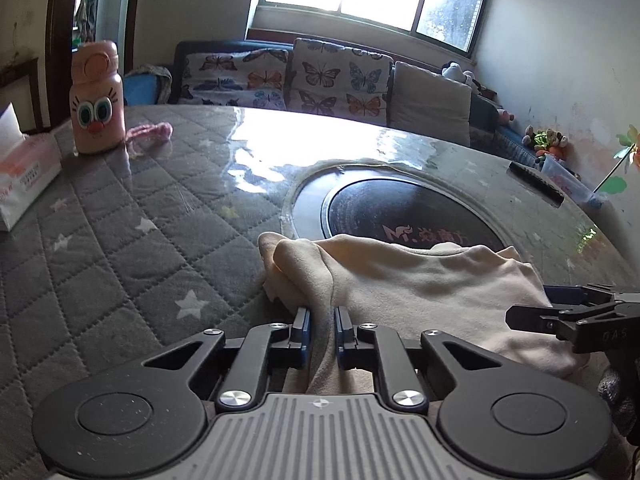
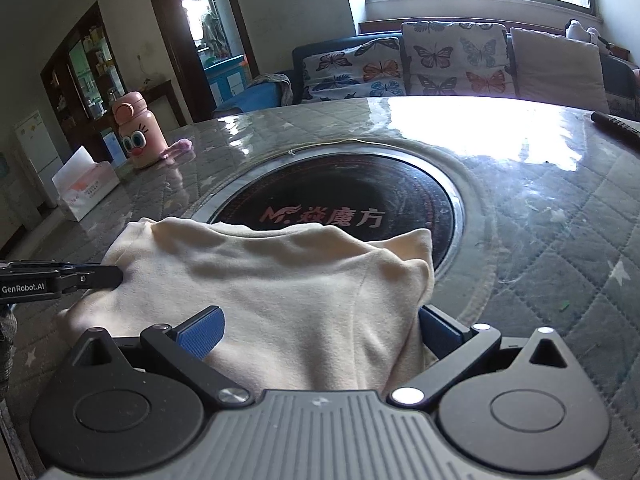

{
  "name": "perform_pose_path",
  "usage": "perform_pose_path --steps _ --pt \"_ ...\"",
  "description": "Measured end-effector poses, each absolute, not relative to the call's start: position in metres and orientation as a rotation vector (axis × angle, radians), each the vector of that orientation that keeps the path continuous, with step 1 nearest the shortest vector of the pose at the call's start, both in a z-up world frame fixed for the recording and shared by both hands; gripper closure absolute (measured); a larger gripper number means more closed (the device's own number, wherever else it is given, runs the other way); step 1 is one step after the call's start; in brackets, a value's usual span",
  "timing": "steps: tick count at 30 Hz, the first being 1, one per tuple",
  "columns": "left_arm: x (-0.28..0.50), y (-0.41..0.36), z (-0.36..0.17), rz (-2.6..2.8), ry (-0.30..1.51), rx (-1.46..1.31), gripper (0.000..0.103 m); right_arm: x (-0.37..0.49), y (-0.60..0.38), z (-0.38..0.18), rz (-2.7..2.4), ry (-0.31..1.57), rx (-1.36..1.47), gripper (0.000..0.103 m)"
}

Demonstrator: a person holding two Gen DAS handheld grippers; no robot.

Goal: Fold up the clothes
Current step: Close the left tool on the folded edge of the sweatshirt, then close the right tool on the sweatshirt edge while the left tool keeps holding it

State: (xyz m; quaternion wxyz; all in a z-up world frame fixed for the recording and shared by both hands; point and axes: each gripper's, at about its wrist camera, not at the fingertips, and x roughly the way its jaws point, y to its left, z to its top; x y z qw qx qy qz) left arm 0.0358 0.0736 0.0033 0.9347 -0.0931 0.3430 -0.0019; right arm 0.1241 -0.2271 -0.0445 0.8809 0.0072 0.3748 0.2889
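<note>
Left wrist view: one left hand-held gripper (image 1: pixel 322 330), jaws drawn narrow and pinched on a raised fold of one cream garment (image 1: pixel 420 280); the cloth runs between the blue pads and back toward the camera. The garment lies bunched on the quilted grey surface (image 1: pixel 120 260), its far edge lapping the rim of one round black cooktop (image 1: pixel 408 208) set into the middle. Soft, light, limp cloth by its look, with a faintly napped face; it should sag from any single hold and slide easily on the glossy cover, so the best holds are likely at edges or corners, one per side. One right hand-held gripper (image 1: pixel 532 314) enters from the right edge, touching the garment's right side. Also present: one pink bottle (image 1: pixel 97 100) with a cartoon face, one tissue box (image 1: pixel 24 176), one small pink item (image 1: pixel 150 132) beside the bottle, one dark bar-shaped object (image 1: pixel 536 182) at far right. Right wrist view: the right hand-held gripper (image 2: pixel 320 332) stands wide, the garment (image 2: pixel 280 288) heaped between its two fingers, the left blue pad (image 2: pixel 202 334) lying bare beside the cloth and not pressing on it; the right pad is largely hidden behind a fold. The left hand-held gripper (image 2: pixel 116 276) shows at the left edge, tip against the garment's left corner. The same cooktop (image 2: pixel 340 204), bottle (image 2: pixel 138 132) and tissue box (image 2: pixel 86 188) appear, one each. Garments counted: one.
</note>
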Motion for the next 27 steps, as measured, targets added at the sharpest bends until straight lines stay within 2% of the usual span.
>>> perform_pose_path --steps 11,18,23,25,27 --pt "0.027 0.086 0.007 0.022 0.688 -0.187 0.091 0.135 -0.231 -0.043 0.553 0.787 0.096 0.001" --pt "0.025 0.085 0.006 0.021 0.697 -0.174 0.091 0.142 -0.229 -0.044 0.551 0.794 0.114 0.024" --pt "0.025 0.083 0.008 0.030 0.695 -0.159 0.085 0.148 -0.236 -0.045 0.538 0.801 0.143 0.033" --pt "0.026 0.082 0.007 0.034 0.698 -0.153 0.076 0.150 -0.238 -0.045 0.535 0.803 0.144 0.035" --pt "0.028 0.082 0.005 0.032 0.707 -0.151 0.075 0.150 -0.239 -0.045 0.534 0.803 0.144 0.036"
